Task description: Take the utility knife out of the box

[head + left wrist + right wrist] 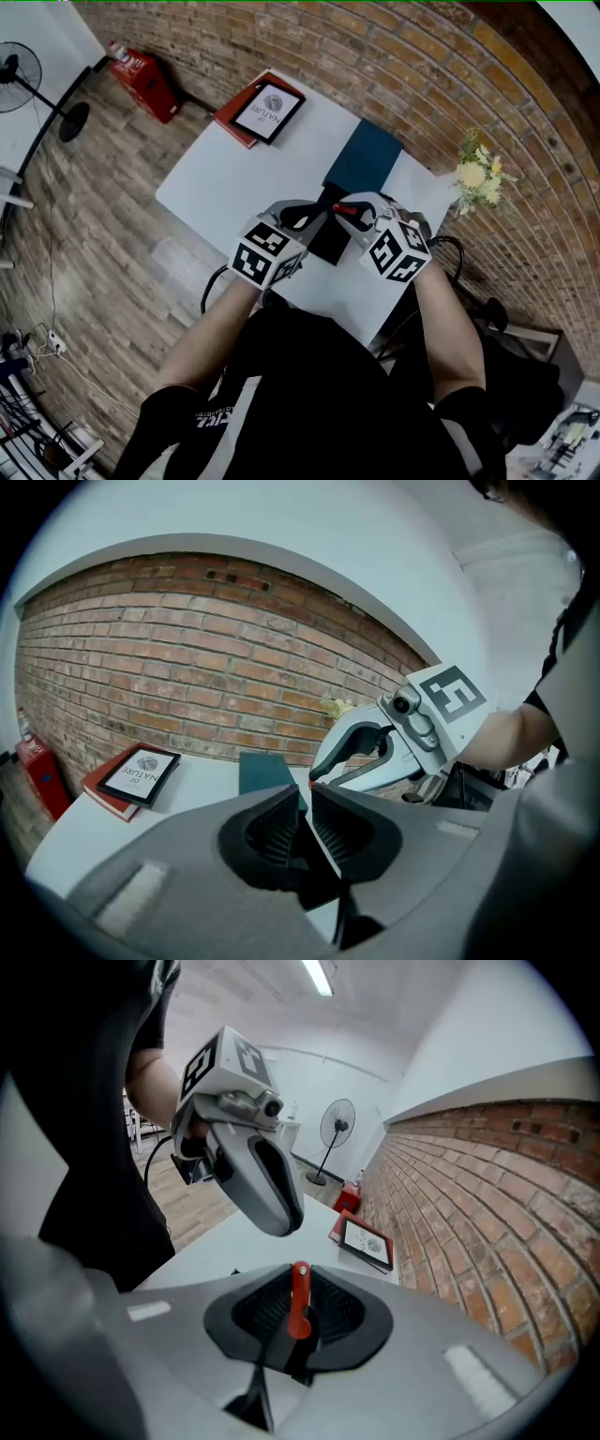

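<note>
The right gripper [300, 1305] clamps the red utility knife [300, 1288] between its jaws, above the black box [328, 246] on the white table [216, 187]. The left gripper [306, 806], its jaws nearly together on nothing, hovers just beside it. A teal cover [364, 157], books [265, 111] and flowers [476, 173] lie beyond.

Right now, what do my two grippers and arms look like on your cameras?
The left gripper and right gripper match: smooth light-grey shells, black ribbed pads, and a cube with black-and-white square markers on each. A black cable loops by the left one. The person wears a black short-sleeved top with white lettering.
</note>
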A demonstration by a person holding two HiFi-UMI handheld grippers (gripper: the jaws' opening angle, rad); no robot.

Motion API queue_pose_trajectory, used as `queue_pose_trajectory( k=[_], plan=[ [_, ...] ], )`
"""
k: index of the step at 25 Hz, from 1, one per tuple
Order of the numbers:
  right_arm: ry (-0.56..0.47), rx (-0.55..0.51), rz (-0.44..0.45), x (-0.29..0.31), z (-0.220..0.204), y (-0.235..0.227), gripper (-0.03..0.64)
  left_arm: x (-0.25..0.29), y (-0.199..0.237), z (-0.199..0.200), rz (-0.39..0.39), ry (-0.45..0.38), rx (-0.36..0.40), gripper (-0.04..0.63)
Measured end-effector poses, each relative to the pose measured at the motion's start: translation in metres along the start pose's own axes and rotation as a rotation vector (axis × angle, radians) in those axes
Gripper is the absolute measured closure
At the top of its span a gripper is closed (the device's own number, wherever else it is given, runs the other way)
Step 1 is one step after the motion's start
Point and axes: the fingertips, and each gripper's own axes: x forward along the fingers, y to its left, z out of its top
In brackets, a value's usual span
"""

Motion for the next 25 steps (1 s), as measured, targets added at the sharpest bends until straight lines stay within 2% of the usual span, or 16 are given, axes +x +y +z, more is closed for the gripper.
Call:
queue_pose_trajectory(
  k=[5, 15, 16, 17, 20, 25],
  plan=[
    [-0.035, -0.047, -0.047, -0.016, 0.007, -0.001, 0.557, 0.009, -0.015, 0.008, -0.038, -0.002, -0.023, 0.538],
    [-0.068, -0.129, -0.121, -0.027, 0.004, -0.004, 0.56, 0.019, -0.029, 0.017, -0.073, 0.016, -0.013, 0.529],
    [-0.072, -0.142, -0.132, -0.029, 0.005, -0.004, 0.57, 0.019, -0.029, 0.018, -0.077, 0.018, -0.012, 0.529],
    [-0.077, -0.153, -0.141, -0.03, 0.006, -0.003, 0.618, 0.018, -0.029, 0.019, -0.078, 0.02, -0.009, 0.529],
    [-0.084, -0.151, -0.146, -0.03, 0.009, -0.001, 0.617, 0.016, -0.03, 0.019, -0.086, 0.025, -0.009, 0.529],
    [-0.047, -0.118, -0.122, -0.02, -0.006, 0.003, 0.617, 0.004, -0.009, 0.021, -0.035, -0.002, -0.02, 0.529]
  ],
)
